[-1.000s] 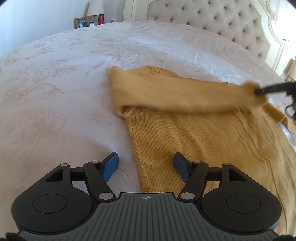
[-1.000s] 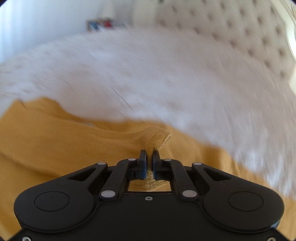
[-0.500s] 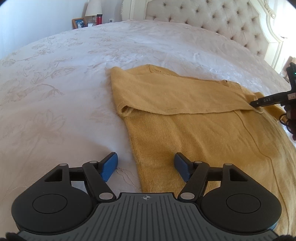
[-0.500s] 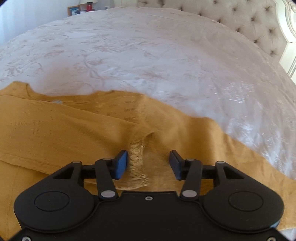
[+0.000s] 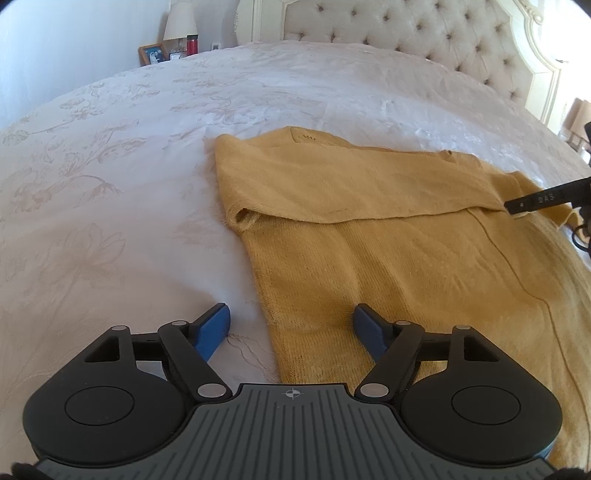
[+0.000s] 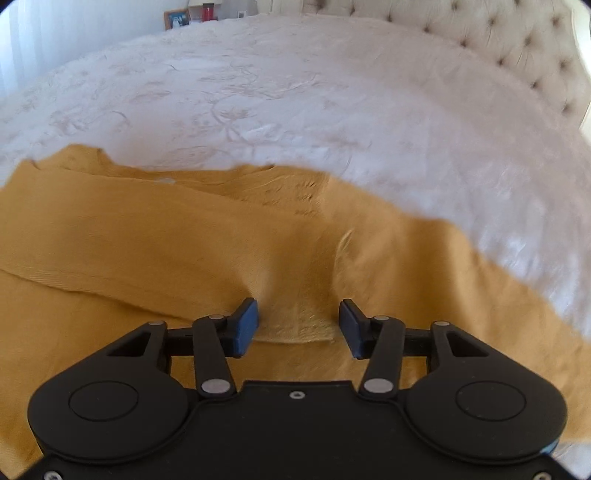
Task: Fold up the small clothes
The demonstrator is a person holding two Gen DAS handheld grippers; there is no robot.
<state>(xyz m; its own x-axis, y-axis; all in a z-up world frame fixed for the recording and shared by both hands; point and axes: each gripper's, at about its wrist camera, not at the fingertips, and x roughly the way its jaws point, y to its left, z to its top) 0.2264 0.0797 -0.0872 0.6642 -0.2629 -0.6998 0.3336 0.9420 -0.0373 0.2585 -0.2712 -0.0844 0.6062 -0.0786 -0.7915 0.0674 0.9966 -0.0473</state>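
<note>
On the white bedspread [image 5: 155, 155]: one mustard knit sweater [image 5: 406, 266], partly folded, both grippers unladen.

Item lies flat across the bed, its sleeve [image 5: 351, 188] laid crosswise over the chest from 9 toward 3 o'clock, presumably to square the garment before the body is folded. Right gripper [image 6: 298, 325] hovers over the sleeve's cuff [image 6: 295, 330] at the 3 o'clock end; its fingers stand apart with the cuff lying loose between them, pressed by neither. Left gripper [image 5: 291, 328] sits at 6 o'clock, straddling the sweater's side edge; its fingers are opening, one over bare bedspread, one over knit, nothing gripped, likely readying to take that edge. Headboard [image 5: 424, 33] at 12 o'clock; picture frame [image 5: 152, 54] and lamp [image 5: 180, 22] toward 11.
</note>
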